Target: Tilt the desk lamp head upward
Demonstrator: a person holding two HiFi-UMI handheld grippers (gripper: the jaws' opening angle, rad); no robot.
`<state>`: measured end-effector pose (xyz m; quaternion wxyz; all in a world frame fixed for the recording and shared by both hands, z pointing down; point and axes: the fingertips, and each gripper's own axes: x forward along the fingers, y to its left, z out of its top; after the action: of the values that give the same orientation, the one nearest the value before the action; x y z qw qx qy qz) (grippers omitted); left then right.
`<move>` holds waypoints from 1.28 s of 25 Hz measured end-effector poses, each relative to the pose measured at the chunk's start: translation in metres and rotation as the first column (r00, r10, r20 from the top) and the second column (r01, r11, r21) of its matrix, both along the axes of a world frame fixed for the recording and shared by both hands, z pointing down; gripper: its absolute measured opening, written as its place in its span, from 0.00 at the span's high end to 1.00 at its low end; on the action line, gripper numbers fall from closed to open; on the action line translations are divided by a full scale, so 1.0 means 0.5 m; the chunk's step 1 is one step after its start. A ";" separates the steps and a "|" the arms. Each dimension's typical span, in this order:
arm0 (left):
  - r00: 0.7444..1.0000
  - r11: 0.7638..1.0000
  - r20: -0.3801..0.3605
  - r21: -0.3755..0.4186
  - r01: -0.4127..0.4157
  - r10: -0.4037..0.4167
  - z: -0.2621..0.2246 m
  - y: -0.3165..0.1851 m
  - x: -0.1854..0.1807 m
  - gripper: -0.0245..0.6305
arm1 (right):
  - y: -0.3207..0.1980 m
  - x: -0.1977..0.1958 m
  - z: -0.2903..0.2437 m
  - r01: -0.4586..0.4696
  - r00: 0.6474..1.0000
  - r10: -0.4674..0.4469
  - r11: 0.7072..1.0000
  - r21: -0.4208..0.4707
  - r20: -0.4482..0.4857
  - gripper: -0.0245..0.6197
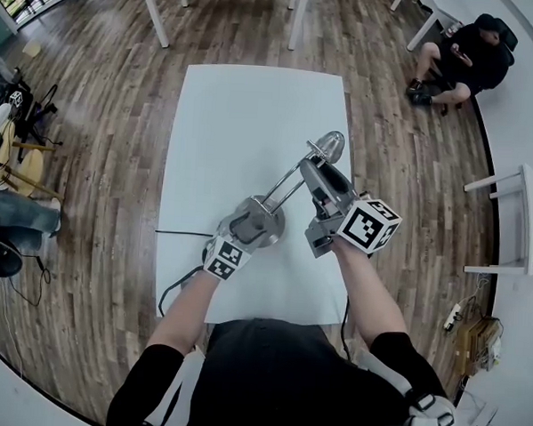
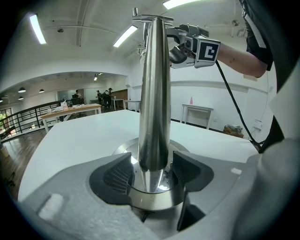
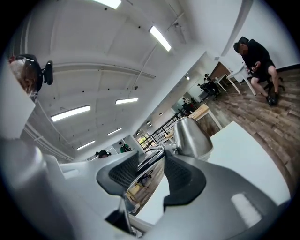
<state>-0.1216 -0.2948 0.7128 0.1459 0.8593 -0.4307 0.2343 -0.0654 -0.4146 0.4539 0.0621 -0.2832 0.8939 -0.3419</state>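
Note:
A silver desk lamp stands on the white table (image 1: pixel 254 118). Its round base (image 1: pixel 271 224) lies near the middle, and its arm (image 1: pixel 289 182) slants up to the bell-shaped head (image 1: pixel 329 147). My left gripper (image 1: pixel 246 228) is low at the base. In the left gripper view, the left gripper (image 2: pixel 151 171) is shut on the foot of the upright post (image 2: pixel 153 89). My right gripper (image 1: pixel 315 173) is up at the top of the arm, just behind the head. In the right gripper view, the right gripper (image 3: pixel 157 157) has its pads closed on the thin arm (image 3: pixel 151 158), with the lamp head (image 3: pixel 192 136) just beyond them.
The lamp's black cable (image 1: pixel 178 234) runs off the table's left edge. A person (image 1: pixel 466 53) sits on the floor at the far right. A white side table (image 1: pixel 516 221) stands to the right, and bags and gear (image 1: pixel 10 176) lie on the floor at the left.

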 end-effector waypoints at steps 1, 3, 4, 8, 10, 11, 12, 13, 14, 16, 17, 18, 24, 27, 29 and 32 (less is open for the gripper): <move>1.000 1.000 0.001 0.000 0.000 0.000 -0.001 0.000 -0.001 0.52 | 0.002 -0.002 -0.004 0.001 1.000 -0.001 1.000 0.013 -0.009 0.70; 1.000 1.000 0.002 -0.001 0.000 0.000 -0.001 -0.001 -0.002 0.52 | 0.003 -0.005 -0.009 0.002 1.000 -0.001 1.000 0.031 -0.021 0.70; 1.000 1.000 0.002 -0.001 -0.001 0.001 0.000 -0.001 -0.002 0.52 | 0.004 -0.005 -0.012 0.002 1.000 -0.001 0.999 0.041 -0.026 0.70; 1.000 1.000 -0.003 0.001 -0.005 0.005 0.009 -0.006 -0.002 0.52 | 0.009 -0.012 -0.030 0.009 0.998 -0.002 0.993 0.114 -0.060 0.70; 1.000 1.000 -0.001 -0.002 -0.003 0.003 0.007 -0.008 -0.002 0.52 | 0.013 -0.016 -0.043 0.018 0.996 -0.004 0.987 0.160 -0.084 0.70; 1.000 1.000 -0.001 -0.002 -0.002 0.002 0.006 -0.009 -0.001 0.52 | 0.016 -0.018 -0.050 0.023 0.995 -0.006 0.983 0.182 -0.097 0.70; 1.000 1.000 -0.001 -0.001 0.000 0.000 0.005 -0.008 -0.001 0.52 | 0.020 -0.021 -0.055 0.029 0.994 -0.007 0.979 0.200 -0.111 0.70; 1.000 1.000 0.000 -0.002 0.000 0.000 0.004 -0.006 0.000 0.52 | 0.025 -0.024 -0.059 0.035 0.992 -0.008 0.976 0.214 -0.124 0.70; 1.000 1.000 0.001 -0.002 0.000 0.000 0.003 -0.005 0.000 0.52 | 0.029 -0.025 -0.062 0.039 0.991 -0.008 0.973 0.227 -0.137 0.70; 1.000 1.000 0.002 -0.001 -0.001 0.001 0.003 -0.004 0.000 0.52 | 0.036 -0.028 -0.068 0.043 0.987 -0.002 0.966 0.253 -0.158 0.70; 1.000 1.000 0.001 0.000 -0.001 0.001 0.003 -0.004 -0.002 0.52 | 0.039 -0.031 -0.072 0.045 0.986 0.000 0.963 0.267 -0.167 0.70; 1.000 1.000 0.001 0.002 0.000 0.000 0.003 -0.004 -0.003 0.52 | 0.043 -0.035 -0.076 0.048 0.985 0.002 0.958 0.282 -0.175 0.70; 1.000 1.000 -0.001 0.003 0.002 -0.002 0.007 -0.006 -0.005 0.52 | 0.060 -0.049 -0.093 0.069 0.976 0.011 0.931 0.357 -0.216 0.71; 1.000 1.000 -0.001 0.002 -0.001 0.001 0.007 -0.008 -0.008 0.52 | 0.067 -0.055 -0.100 0.071 0.974 0.018 0.921 0.382 -0.225 0.71; 1.000 1.000 -0.001 0.004 -0.005 0.005 0.007 -0.004 -0.006 0.52 | 0.079 -0.056 -0.106 0.073 0.974 0.021 0.914 0.399 -0.226 0.71; 1.000 1.000 0.000 0.004 -0.011 0.011 0.007 0.002 -0.004 0.52 | 0.097 -0.060 -0.115 0.085 0.971 0.023 0.898 0.432 -0.238 0.72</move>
<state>-0.1238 -0.2940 0.7162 0.1431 0.8620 -0.4263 0.2341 -0.0952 -0.3661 0.3965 0.0117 -0.2861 0.9533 -0.0964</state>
